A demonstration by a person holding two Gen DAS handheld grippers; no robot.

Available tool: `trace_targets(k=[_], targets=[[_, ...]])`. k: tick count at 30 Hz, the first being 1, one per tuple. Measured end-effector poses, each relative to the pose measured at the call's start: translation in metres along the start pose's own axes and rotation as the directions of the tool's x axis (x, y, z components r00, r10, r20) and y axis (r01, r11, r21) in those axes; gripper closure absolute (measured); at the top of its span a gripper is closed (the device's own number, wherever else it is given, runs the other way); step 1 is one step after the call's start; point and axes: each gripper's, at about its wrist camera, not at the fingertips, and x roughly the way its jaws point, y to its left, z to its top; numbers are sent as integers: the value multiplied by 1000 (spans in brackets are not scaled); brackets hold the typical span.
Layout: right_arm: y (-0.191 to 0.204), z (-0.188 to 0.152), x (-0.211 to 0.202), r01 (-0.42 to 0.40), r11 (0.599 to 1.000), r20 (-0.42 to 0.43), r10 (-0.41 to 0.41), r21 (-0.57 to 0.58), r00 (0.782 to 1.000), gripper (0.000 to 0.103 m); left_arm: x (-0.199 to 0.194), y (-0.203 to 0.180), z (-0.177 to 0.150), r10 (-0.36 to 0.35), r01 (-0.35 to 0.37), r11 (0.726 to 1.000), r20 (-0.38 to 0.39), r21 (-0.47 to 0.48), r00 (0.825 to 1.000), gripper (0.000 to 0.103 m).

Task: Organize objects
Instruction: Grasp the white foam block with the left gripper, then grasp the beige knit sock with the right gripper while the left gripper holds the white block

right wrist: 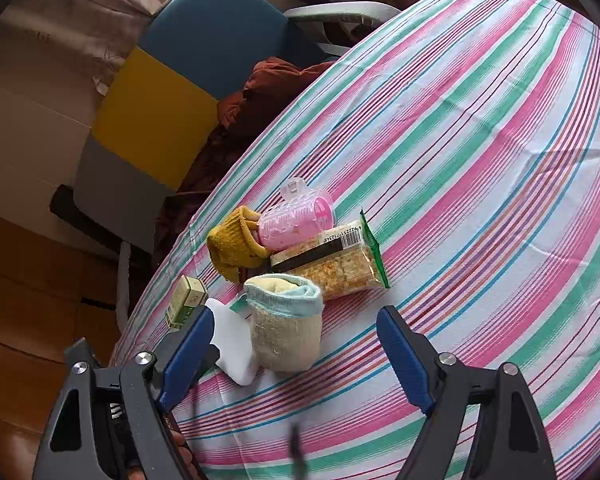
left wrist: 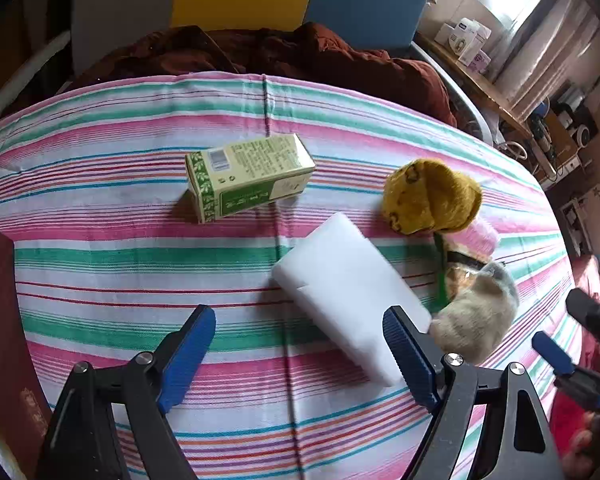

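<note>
Six loose items bunched on the striped surface [left wrist: 100,264]: green carton [left wrist: 249,176] far left, white foam block [left wrist: 348,296] near centre, yellow knit piece [left wrist: 432,196], pink roller [right wrist: 298,222], snack packet [right wrist: 336,264] and beige sock roll [right wrist: 286,324] touching at right, likely awaiting sorting. Left gripper [left wrist: 300,344] and right gripper [right wrist: 296,348] both with jaws released, grasping nothing. Plenty of bare cloth left and near; surface edge close behind the pile

I saw bare striped tabletop [left wrist: 100,264] left of the white sponge [left wrist: 348,292]; socks [right wrist: 284,328] and snack pack [right wrist: 340,264] crowded its right.
</note>
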Motion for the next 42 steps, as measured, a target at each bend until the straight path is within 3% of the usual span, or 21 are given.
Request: trace_targets(k=[4, 10, 14, 18, 23, 30, 33, 36, 38, 40, 42], targets=[[0, 0, -1, -6, 1000, -2, 6, 0, 1000, 18, -2, -12, 7, -8, 7, 1000, -11, -23, 1000, 17], [-1, 0, -2, -26, 1000, -2, 26, 11, 1000, 18, 16, -34, 26, 70, -71, 997, -49, -25, 996, 17], [-4, 1, -4, -36, 999, 3, 36, 27, 999, 18, 30, -45, 29, 144, -142, 989, -52, 48, 988, 17], [-4, 1, -3, -29, 999, 0, 29, 30, 1000, 18, 28, -45, 16, 154, -152, 979, -5, 136, 988, 24], [-1, 0, 4, 7, 1000, -21, -7, 3, 1000, 18, 10, -31, -1, 108, -109, 974, 16, 198, 994, 31], [8, -4, 30, 88, 994, -108, -95, -66, 990, 18, -13, -21, -38, 65, -70, 969, 27, 238, 998, 32], [8, -6, 45, 40, 999, -170, -45, -32, 984, 18, -24, -15, -58, 49, -55, 962, 31, 266, 998, 32], [19, -9, 53, 50, 996, -175, -62, -71, 983, 18, -31, -14, -75, 26, -37, 957, 42, 288, 999, 32], [27, -13, 59, 70, 991, -175, -89, -111, 981, 24, -31, -19, -81, 21, -36, 950, 49, 310, 999, 32], [31, -17, 64, 102, 985, -172, -126, -139, 977, 45, -36, -16, -92, 17, -32, 946, 48, 321, 999, 32], [31, -18, 65, 110, 981, -173, -138, -161, 975, 49, -39, -11, -98, 8, -22, 951, 48, 310, 999, 32]])
